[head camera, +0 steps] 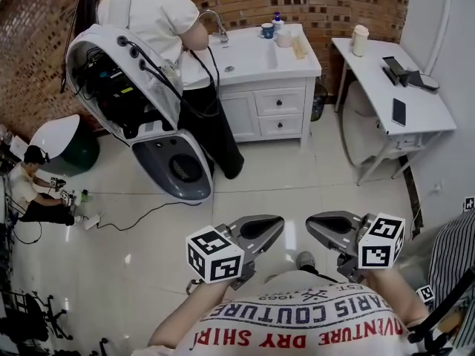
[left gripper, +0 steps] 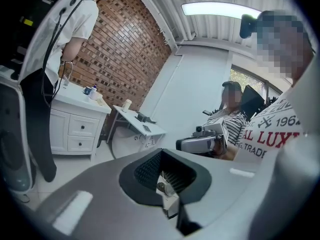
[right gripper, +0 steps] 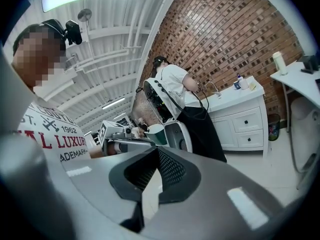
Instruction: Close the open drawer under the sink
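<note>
Two handheld grippers sit close to the wearer's chest, tips turned towards each other and nearly meeting. The left gripper (head camera: 266,230) has its jaws pressed together with nothing between them, as its own view confirms (left gripper: 165,155). The right gripper (head camera: 325,228) is likewise closed and empty (right gripper: 159,153).

The white sink cabinet (head camera: 245,113) stands well ahead of both grippers, far across the tiled floor, against a brick wall. Its two stacked drawers (head camera: 280,113) are on the side nearer the right gripper; from here I cannot tell whether either stands out.

A standing person (head camera: 159,13) leans over the sink, ahead of the left gripper. A white table (head camera: 415,99) stands ahead of the right gripper.
</note>
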Motion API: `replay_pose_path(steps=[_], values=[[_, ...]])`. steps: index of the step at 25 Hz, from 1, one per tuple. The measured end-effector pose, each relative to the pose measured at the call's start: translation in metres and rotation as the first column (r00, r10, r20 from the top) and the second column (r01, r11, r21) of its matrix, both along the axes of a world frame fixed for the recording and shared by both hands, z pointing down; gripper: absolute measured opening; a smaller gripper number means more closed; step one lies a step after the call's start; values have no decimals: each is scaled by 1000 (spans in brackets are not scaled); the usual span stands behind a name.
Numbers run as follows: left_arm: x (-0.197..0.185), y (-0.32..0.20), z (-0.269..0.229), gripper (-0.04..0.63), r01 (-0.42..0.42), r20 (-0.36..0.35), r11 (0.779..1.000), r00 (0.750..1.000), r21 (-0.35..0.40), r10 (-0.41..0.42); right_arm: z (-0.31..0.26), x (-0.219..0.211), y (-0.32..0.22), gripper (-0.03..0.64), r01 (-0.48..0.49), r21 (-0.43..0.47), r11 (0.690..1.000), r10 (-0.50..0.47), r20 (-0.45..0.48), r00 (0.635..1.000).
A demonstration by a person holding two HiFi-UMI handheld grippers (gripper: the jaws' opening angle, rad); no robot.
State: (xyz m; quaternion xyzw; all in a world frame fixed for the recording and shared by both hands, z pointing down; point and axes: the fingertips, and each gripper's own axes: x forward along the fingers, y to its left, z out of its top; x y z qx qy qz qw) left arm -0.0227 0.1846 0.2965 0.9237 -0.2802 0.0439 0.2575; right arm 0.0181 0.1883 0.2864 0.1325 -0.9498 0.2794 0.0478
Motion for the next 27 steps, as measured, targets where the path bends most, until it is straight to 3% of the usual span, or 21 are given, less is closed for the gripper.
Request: replay_pose_path(steps=[27], values=[[1, 7, 4, -18, -30, 1, 999, 1000, -12, 30, 17, -6, 6, 8, 4, -8, 1000, -4, -24, 1000]])
